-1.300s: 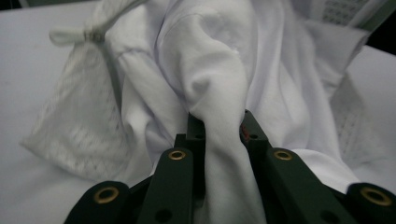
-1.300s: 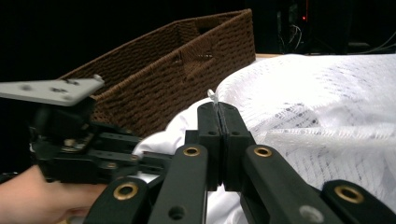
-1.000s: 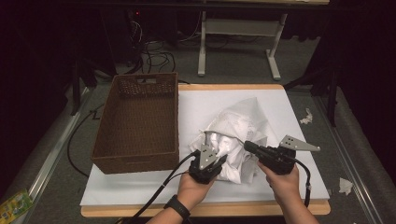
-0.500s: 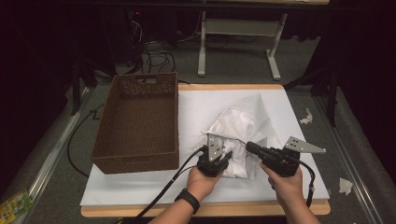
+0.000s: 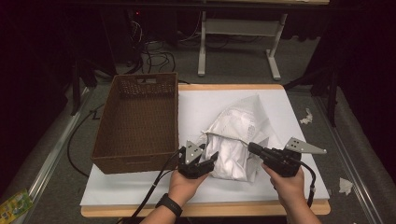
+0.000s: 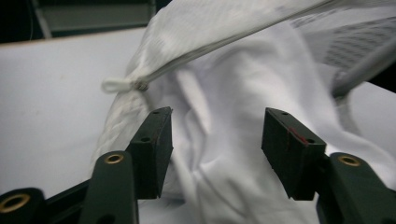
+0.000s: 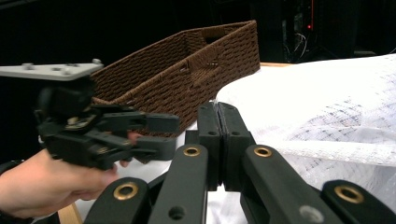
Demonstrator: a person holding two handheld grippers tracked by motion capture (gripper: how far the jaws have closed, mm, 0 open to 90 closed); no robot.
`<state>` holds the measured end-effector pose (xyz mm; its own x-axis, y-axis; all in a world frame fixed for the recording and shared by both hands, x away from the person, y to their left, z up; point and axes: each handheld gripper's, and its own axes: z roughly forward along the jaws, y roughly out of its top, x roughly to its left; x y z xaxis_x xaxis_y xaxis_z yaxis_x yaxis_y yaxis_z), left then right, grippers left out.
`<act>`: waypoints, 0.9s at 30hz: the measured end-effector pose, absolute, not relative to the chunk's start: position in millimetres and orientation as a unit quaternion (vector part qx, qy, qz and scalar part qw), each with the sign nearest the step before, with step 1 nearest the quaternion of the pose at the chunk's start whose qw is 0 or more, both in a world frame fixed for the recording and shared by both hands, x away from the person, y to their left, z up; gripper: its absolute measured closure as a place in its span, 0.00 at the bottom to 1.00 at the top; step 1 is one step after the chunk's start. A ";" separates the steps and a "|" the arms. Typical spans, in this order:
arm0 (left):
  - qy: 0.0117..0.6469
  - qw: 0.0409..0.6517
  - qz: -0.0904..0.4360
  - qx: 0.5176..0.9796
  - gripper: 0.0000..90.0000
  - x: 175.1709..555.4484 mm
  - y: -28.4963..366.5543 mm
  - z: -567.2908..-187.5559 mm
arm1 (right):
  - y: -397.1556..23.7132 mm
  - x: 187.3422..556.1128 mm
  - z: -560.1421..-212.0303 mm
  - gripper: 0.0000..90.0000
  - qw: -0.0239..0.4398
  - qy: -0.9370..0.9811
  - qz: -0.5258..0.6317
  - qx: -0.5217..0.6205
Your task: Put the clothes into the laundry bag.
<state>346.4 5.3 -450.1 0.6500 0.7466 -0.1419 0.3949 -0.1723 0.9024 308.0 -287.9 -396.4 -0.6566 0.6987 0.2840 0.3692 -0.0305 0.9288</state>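
Spreading my left gripper [image 6: 212, 154] jaws, just been opening, white cloth [image 6: 224, 116] lying between them ungripped, straight ahead. Keeping right gripper [image 7: 218, 140] clenched on mesh bag [image 5: 236, 126] edge, holding mouth up. Basket [image 5: 135, 121] sitting left, beside bag; left hand nearer it.

Wood-edged table [image 5: 233, 87], top covered almost edge to edge by a white sheet [image 5: 205, 105]. Brown wicker basket [image 5: 135, 123] sits on the sheet's left side, long axis running away from the person, near end just short of the front edge. White mesh laundry bag [image 5: 233, 140] with white cloth inside lies crumpled on the sheet right of centre, just beside the basket, zipper pull [image 6: 114, 85] hanging at its left edge.
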 end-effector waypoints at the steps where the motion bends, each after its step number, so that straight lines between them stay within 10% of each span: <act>1: 0.385 0.512 0.169 0.749 0.50 348.8 4.0 -452.9 | -287.5 307.9 -396.6 1.00 0.136 0.684 0.601 0.390; 6: 0.408 0.484 0.130 0.763 0.58 363.5 -7.5 -468.7 | -286.8 309.1 -398.1 1.00 0.135 0.684 0.599 0.392; 12: 0.411 0.473 0.120 0.770 0.97 367.4 -21.1 -469.6 | -284.8 309.5 -399.6 1.00 0.133 0.688 0.598 0.390; 27: 0.404 0.480 0.163 0.762 0.96 396.5 -42.1 -449.6 | -284.5 309.1 -400.1 1.00 0.131 0.690 0.597 0.388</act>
